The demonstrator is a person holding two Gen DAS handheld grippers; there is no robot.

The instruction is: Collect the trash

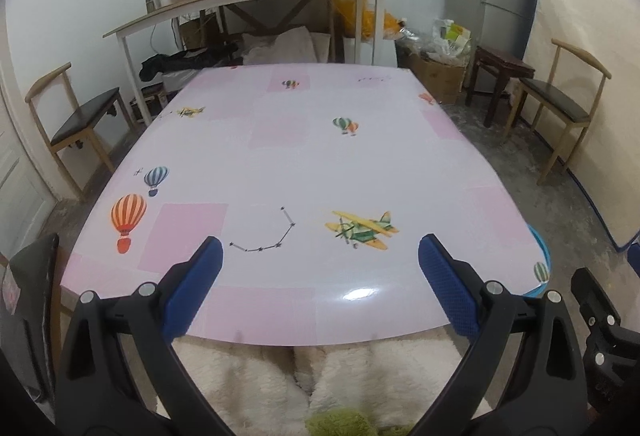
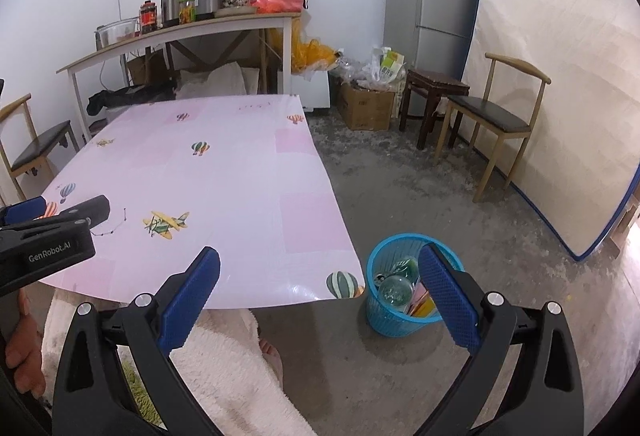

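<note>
Trash [image 2: 404,290] is seen inside the blue bin [image 2: 384,320] on the floor, beside the table [image 2: 224,172], just behind the right claw [image 2: 320,300]. Both the right and left claw [image 1: 320,284] are spread wide, nothing held.

A table [image 1: 304,164] wears a pink cloth printed with balloons and planes. A blue basket [image 2: 394,320] of trash stands on the concrete floor [image 2: 400,196] just beside its corner.
</note>
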